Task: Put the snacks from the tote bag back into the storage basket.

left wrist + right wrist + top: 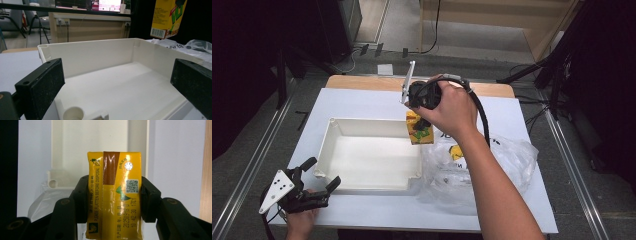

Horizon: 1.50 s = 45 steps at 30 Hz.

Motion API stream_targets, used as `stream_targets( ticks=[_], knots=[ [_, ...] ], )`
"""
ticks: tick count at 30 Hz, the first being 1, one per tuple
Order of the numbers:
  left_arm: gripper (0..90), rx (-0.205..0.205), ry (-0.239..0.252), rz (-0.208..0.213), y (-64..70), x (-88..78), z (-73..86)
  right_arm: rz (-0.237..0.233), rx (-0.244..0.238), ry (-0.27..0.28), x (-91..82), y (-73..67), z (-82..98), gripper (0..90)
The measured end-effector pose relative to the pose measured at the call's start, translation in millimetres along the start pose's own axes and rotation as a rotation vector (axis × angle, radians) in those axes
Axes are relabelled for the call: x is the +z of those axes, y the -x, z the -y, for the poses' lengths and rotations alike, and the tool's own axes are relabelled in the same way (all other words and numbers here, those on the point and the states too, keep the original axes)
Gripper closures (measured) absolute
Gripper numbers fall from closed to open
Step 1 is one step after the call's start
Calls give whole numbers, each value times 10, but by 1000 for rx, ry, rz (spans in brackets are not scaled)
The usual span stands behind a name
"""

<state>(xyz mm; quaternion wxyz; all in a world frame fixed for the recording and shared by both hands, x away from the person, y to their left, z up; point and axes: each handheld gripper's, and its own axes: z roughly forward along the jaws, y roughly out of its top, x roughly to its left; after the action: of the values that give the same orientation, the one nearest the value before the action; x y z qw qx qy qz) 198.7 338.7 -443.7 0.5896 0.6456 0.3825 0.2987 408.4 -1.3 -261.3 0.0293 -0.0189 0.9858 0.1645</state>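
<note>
The right gripper (421, 120), just above centre in the high view, is clenched on a yellow drink carton (419, 131), its jaws pressing the carton's two sides as the right gripper view shows (114, 195). The carton hangs in the air over the right edge of the white tray (332, 131), beside a crumpled clear plastic bag (492, 170) lying at the right of the white table (362, 97).

The left gripper (312, 187), at the lower left of the high view, stands released and empty, its jaws spread wide near the tray's near left corner; its own view looks across the tray floor (120, 87) with the carton at the upper right (166, 20).

Judging from this, the carton sits over the tray's wall rather than its floor. Let go here, it could strike the rim and tip outward onto the bag. A hard squeeze might also dent the soft carton.
</note>
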Motion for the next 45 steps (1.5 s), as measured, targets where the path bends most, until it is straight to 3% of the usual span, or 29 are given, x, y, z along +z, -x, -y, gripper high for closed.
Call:
stream_targets(
  ticks=[20,45],
  knots=[
    [0,-1,2,1,-4,-2,-1,-11,-7,6,54,-15,-128,538],
    [0,-3,2,1,-7,-6,-1,-22,-9,28,254,5,-237,539]
  ],
)
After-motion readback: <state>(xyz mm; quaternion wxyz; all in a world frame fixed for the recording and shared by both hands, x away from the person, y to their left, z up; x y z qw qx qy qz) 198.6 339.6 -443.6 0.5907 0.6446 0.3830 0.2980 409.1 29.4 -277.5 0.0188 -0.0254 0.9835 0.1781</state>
